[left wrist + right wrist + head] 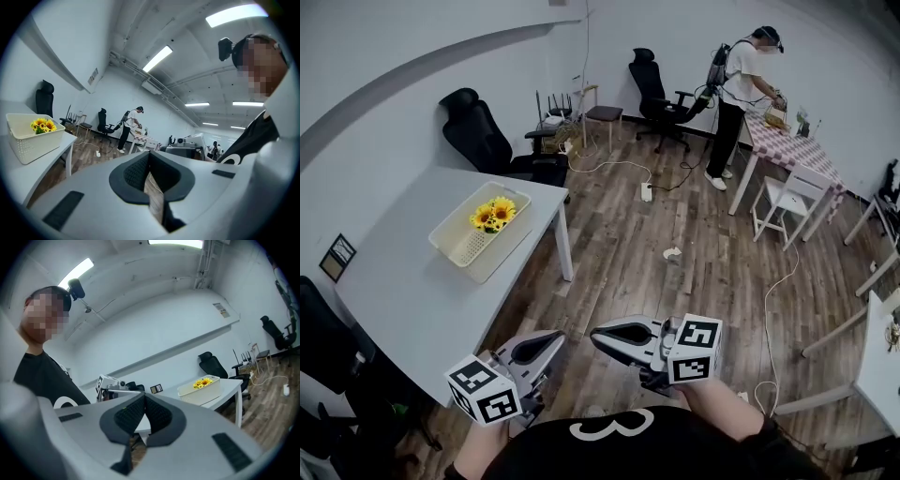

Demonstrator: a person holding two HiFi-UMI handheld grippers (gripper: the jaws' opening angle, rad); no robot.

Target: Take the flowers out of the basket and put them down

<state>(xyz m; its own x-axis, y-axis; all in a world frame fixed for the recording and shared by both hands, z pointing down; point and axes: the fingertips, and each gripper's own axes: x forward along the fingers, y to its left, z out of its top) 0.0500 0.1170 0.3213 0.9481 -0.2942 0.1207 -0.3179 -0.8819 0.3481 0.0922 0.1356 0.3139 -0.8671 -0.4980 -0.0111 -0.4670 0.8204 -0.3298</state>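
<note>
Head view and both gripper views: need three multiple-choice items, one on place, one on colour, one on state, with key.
1. Where are the flowers?
A. In the basket on the table
B. On the floor
C. Between the left gripper's fingers

2. What colour are the flower heads?
A. Red
B. Yellow
C. White

3. How do the left gripper and the right gripper stand?
A. Both open
B. Both shut, nothing held
C. Left shut on a stem

Key:
1 A, the blooms sit inside the white basket, well away from both grippers.
2 B, yellow petals show in all three views.
3 B, each gripper view shows its fingers closed together with nothing between them.
</note>
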